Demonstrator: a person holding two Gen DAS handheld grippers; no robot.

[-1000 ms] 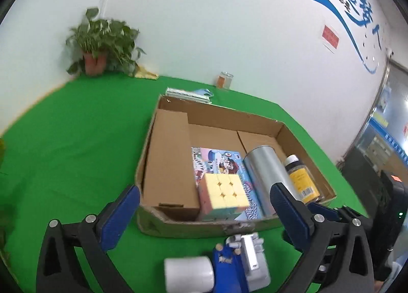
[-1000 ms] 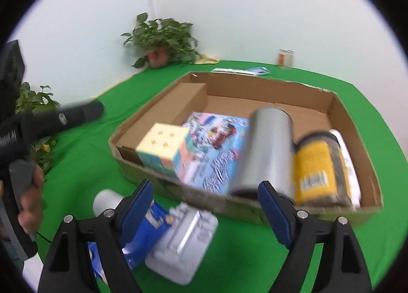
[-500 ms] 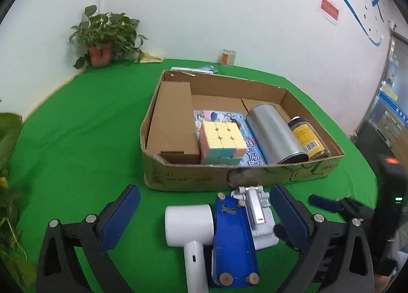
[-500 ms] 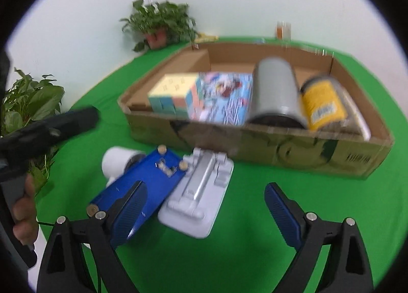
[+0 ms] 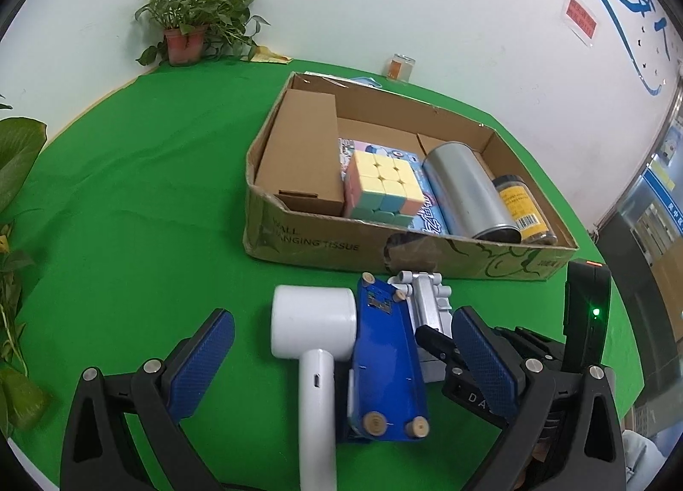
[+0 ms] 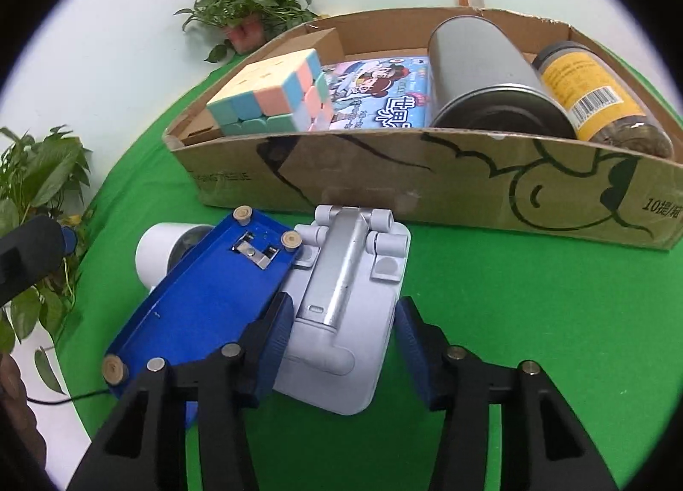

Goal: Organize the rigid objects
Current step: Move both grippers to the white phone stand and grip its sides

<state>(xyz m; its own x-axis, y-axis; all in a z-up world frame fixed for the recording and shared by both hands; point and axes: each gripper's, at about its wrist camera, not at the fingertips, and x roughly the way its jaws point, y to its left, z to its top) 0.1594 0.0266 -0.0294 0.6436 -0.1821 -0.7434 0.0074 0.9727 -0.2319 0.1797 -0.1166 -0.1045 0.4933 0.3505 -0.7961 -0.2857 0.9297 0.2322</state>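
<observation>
Table: green cloth (image 5: pixel 128 235) covers it; a cardboard box (image 5: pixel 324 241) sits toward the far side.
Box contents: a brown carton (image 5: pixel 301 158) along the left wall, a puzzle cube (image 5: pixel 384 188) lying on a picture book (image 6: pixel 375 96), then a metal can (image 5: pixel 465 192) on its side and a jar with a yellow label (image 5: pixel 518 205) against the right wall.
Loose items: three things lie on the cloth just in front of the box: a white hair dryer (image 5: pixel 316 346), a blue board (image 5: pixel 390 363) with wooden pegs at its corners, tilted and leaning over the grey stand (image 6: pixel 341 320) (a folding holder of some kind, flat on the cloth).
Left gripper (image 5: pixel 341 358): jaws spread wide, nothing held; the dryer and blue board lie between its fingers without touching the pads.
Right gripper (image 6: pixel 343 348): jaws partly open and set either side of the grey stand's near end; the left pad (image 6: pixel 273 341) is at or touching the stand's edge, the right pad shows a narrow gap. Not clamped.
Background: potted plant (image 5: pixel 192 30) in the far corner, a small glass jar (image 5: pixel 399 66) by the wall behind the box, more leaves at the left edge.
</observation>
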